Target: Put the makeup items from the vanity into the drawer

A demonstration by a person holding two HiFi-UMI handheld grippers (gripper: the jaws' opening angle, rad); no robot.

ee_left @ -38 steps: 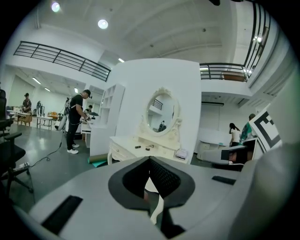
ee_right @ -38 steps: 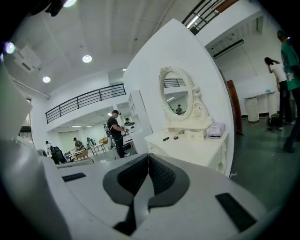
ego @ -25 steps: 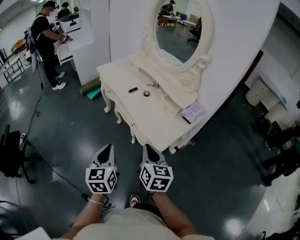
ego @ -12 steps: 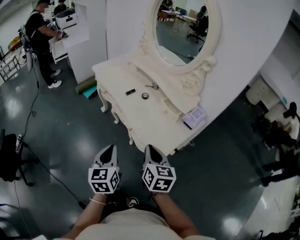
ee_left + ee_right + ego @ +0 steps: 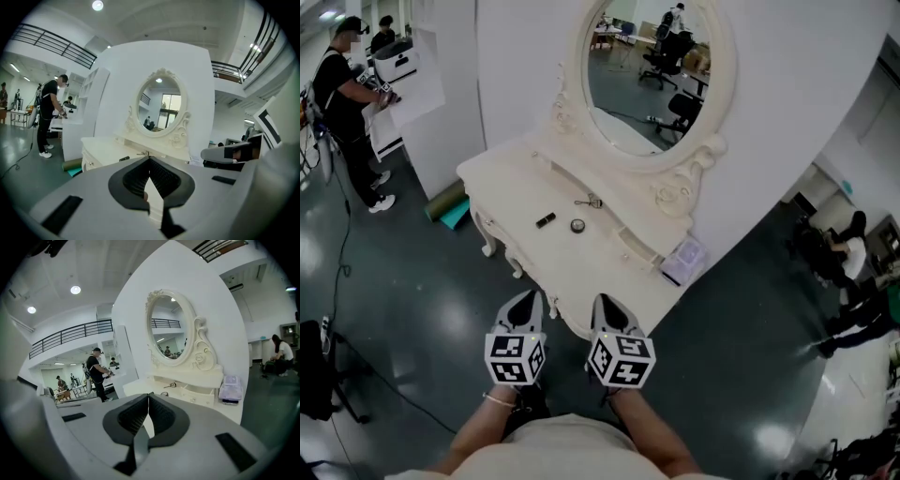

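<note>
A cream vanity with an oval mirror stands ahead of me. On its top lie a small black stick, a round compact and a metal tool. A drawer under the mirror shelf stands slightly open. My left gripper and right gripper hang side by side just short of the vanity's front edge, both shut and holding nothing. The left gripper view shows shut jaws with the black stick beyond them. In the right gripper view the compact and the drawer lie beyond shut jaws.
A lavender box sits at the vanity's right end. A person stands at a white counter at the far left. A green roll lies on the floor by the vanity's left leg. Seated people are at the right.
Both grippers have moved forward together, and the vanity now sits closer beneath and ahead of them. Their jaws have stayed shut.
</note>
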